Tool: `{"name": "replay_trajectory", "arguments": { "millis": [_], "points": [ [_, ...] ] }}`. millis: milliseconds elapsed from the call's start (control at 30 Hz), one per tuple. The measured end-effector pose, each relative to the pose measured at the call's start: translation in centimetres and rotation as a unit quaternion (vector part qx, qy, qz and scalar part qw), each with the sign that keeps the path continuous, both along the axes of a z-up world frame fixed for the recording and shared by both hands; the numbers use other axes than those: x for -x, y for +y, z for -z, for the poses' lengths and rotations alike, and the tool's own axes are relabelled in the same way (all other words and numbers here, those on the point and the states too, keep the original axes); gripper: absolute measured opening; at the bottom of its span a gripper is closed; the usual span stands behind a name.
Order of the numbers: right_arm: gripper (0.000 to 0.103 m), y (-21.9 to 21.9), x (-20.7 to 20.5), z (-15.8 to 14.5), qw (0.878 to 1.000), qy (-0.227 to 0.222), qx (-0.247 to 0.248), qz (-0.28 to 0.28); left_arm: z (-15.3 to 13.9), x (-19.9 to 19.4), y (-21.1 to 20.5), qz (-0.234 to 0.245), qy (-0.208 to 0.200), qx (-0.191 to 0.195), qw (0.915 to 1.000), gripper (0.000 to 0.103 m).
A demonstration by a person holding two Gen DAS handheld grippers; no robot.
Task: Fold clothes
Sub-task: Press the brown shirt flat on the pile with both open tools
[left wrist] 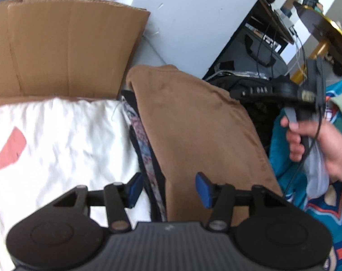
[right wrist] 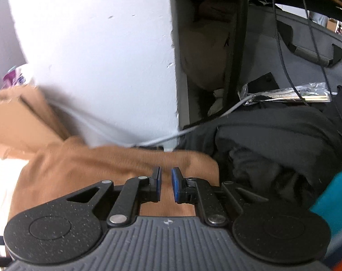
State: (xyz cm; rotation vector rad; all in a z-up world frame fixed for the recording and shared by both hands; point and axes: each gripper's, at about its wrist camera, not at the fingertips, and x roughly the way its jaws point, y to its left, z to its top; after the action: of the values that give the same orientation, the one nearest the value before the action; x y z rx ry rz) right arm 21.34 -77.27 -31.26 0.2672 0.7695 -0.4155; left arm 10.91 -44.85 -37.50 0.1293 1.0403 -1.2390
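Lying folded, smooth brown garment (left wrist: pixel 193 122), left tongs (left wrist: pixel 168 189) spread empty, right tongs (right wrist: pixel 166 185) narrowly parted, pinching nothing.

— Where's your left gripper (left wrist: pixel 168 188)?
— At six o'clock, tilted down, jaws apart, nothing between them.
— And the right gripper (right wrist: pixel 166 186)?
— My right hand (left wrist: pixel 315 149) grips it; jaws nearly together, empty.

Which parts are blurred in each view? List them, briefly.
Left wrist view: the hand at the right edge is smeared, the brown garment fairly crisp. Right wrist view: that garment and the cardboard streak sideways, while the right claw is sharp.
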Motion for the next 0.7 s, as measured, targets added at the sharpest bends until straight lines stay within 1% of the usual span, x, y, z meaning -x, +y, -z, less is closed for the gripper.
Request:
{"name": "replay_trajectory", "arguments": {
  "millis": [67,133,267,333,367,400,433,533,700],
  "points": [
    [0.016,0.6,1.4,0.4,1.0,0.01,0.007,-0.01,0.4,0.1,0.3,-0.003,0.014,0.001,0.9999,0.046],
    [0.016,1.1,2.8,1.0,1.0,0.022,0.013,-0.018,1.0,0.3,0.6,-0.005,0.027,0.0,0.9996,0.038],
    [0.016,2.1,5.7,2.6,0.999,0.046,0.015,-0.02,1.7,0.1,0.7,-0.014,0.044,0.004,0.9989,0.035],
    [0.016,2.4,6.9,3.5,0.998,0.056,0.013,-0.023,1.8,0.0,0.8,-0.015,0.051,0.008,0.9985,0.025],
    [0.016,2.6,7.4,3.8,0.998,0.059,0.014,-0.024,1.7,0.1,0.8,-0.013,0.048,0.009,0.9987,0.021],
    [0.016,2.8,7.9,4.0,0.998,0.062,0.016,-0.025,1.6,0.1,0.8,-0.009,0.042,0.009,0.999,0.015],
    [0.015,2.9,8.4,4.2,0.997,0.065,0.018,-0.026,1.4,0.1,0.8,-0.007,0.039,0.009,0.9992,0.011],
    [0.015,3.5,9.7,4.5,0.996,0.073,0.028,-0.032,1.1,-0.1,0.8,0.0,0.034,0.008,0.9994,0.009],
    [0.016,4.1,11.6,3.7,0.995,0.083,0.046,-0.027,0.9,-0.6,1.1,0.002,0.036,0.007,0.9993,0.009]
  ]
}}
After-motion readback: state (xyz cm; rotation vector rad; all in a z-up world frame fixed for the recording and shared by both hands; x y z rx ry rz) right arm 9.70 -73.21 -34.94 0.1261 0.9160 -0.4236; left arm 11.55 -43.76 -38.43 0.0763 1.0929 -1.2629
